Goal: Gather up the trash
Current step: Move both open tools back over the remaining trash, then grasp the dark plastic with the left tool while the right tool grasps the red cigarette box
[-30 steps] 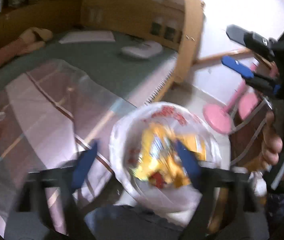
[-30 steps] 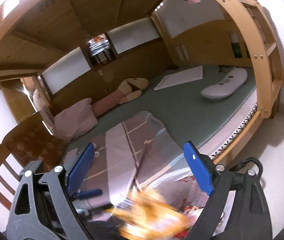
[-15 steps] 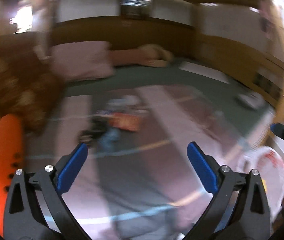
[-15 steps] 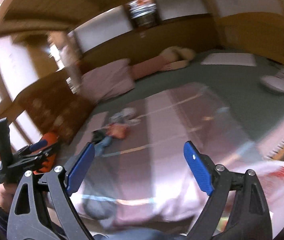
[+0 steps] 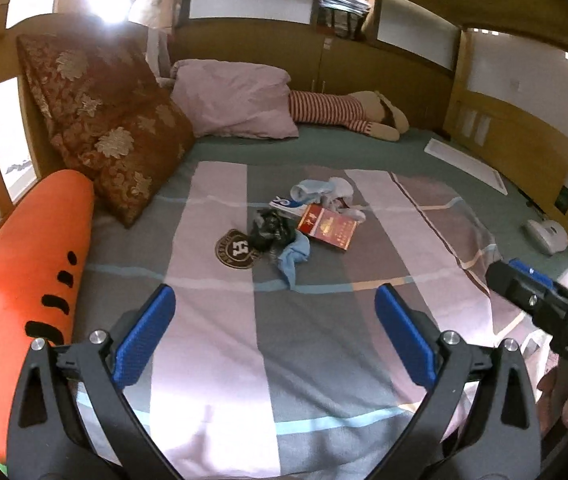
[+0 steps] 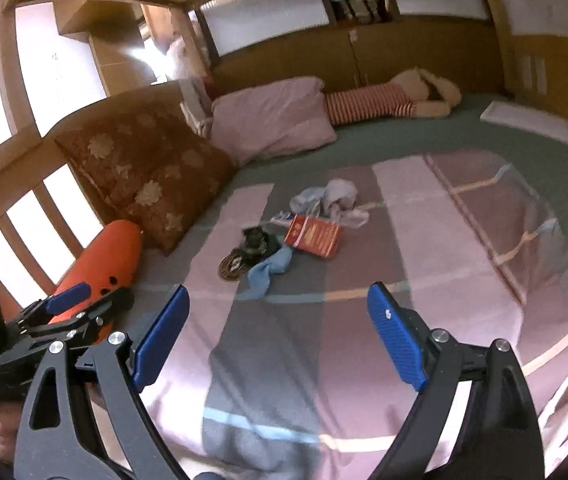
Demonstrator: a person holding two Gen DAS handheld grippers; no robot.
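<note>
Both grippers over near edge of bed, pointing down-forward at a striped blanket (image 5: 284, 340), pink/grey w/ thin blue lines.

L gripper (image 5: 275, 336): jaws spread wide, nothing btwn blue pads, only blanket behind. R gripper (image 6: 279, 340): jaws likewise released, gap empty. Each also shows in the other's view, cut off at frame edge: R at far right of left-wrist view, L at lower left of right-wrist view, w/ part of a hand below it, blurred.

Trash cluster mid-blanket, well ahead of both grippers, untouched:
- red packet (image 5: 327, 227), flat, gold print, text too small to read
- black crumpled item (image 5: 269, 229), just left of packet; bag or wrapper, can't tell
- round brown badge-like disc (image 5: 237, 249) w/ white "H", partly under black item
- light-blue cloth or tissue (image 5: 295, 258), touching black item, trails toward camera
- white/pale-blue crumpled pieces (image 5: 324, 192) behind packet; a blue-white flat thing half hidden under them, can't ID

Surroundings: orange carrot-shaped plush (image 5: 23, 280) at left edge, lower end cut off. Brown floral cushion (image 5: 111, 132) leans on wooden frame; pink pillow (image 5: 235, 100) beside it. Striped plush toy (image 5: 344, 110) lies along back wall, head end partly hidden by pillow. White flat board (image 5: 468, 164) on green sheet, right. White rounded object (image 5: 546, 236) near right edge, unclear what. White plastic at lower-right corner of right-wrist view, mostly out of frame.
</note>
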